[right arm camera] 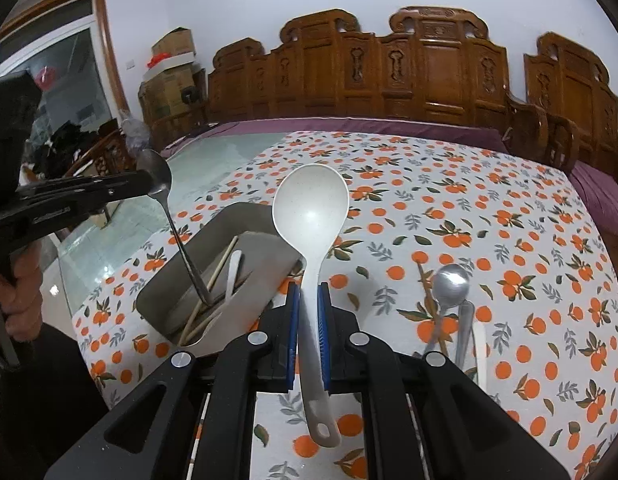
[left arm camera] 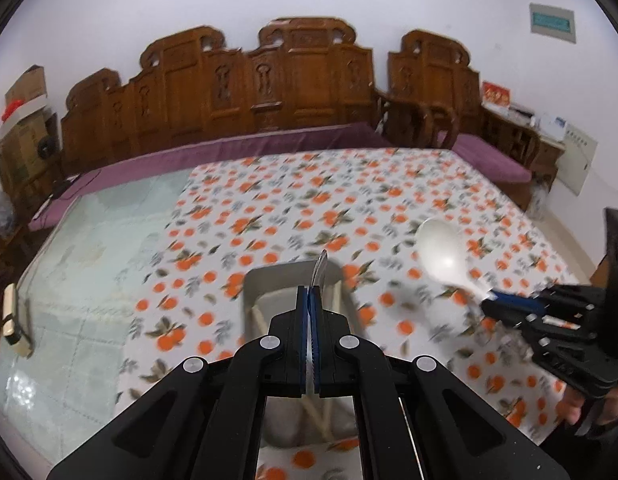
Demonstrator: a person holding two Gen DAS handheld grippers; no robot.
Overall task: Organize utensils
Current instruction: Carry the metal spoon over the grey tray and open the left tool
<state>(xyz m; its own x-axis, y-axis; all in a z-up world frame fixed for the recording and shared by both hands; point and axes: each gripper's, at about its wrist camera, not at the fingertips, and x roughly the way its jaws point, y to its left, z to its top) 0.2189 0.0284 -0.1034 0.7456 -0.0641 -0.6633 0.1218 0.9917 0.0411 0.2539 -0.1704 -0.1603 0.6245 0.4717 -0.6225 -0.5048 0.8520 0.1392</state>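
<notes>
On the bench (right arm camera: pixel 489 208) under an orange-print cloth, the grey tray (right arm camera: pixel 245 224) is already holding chopsticks while the left tongs (left arm camera: pixel 309 292) are clamping a metal spoon (right arm camera: pixel 159 172) and the right tongs (right arm camera: pixel 309 312) a white ladle (right arm camera: pixel 309 208), other utensils (right arm camera: pixel 449 292) lying unsorted.

Metal spoon (left arm camera: pixel 319 270) mostly hidden between left tool's (left arm camera: pixel 309 296) fingers.

Glass-topped surface (left arm camera: pixel 81 280), right part covered by white cloth (right arm camera: pixel 489 208) printed with oranges and leaves. On cloth: grey rectangular tray (right arm camera: pixel 253 280), tilted in view, holding chopsticks (right arm camera: pixel 219 270) and a white utensil handle. Right of tray, directly on cloth: metal spoon (right arm camera: pixel 449 284) beside more utensils, partly hidden.
</notes>
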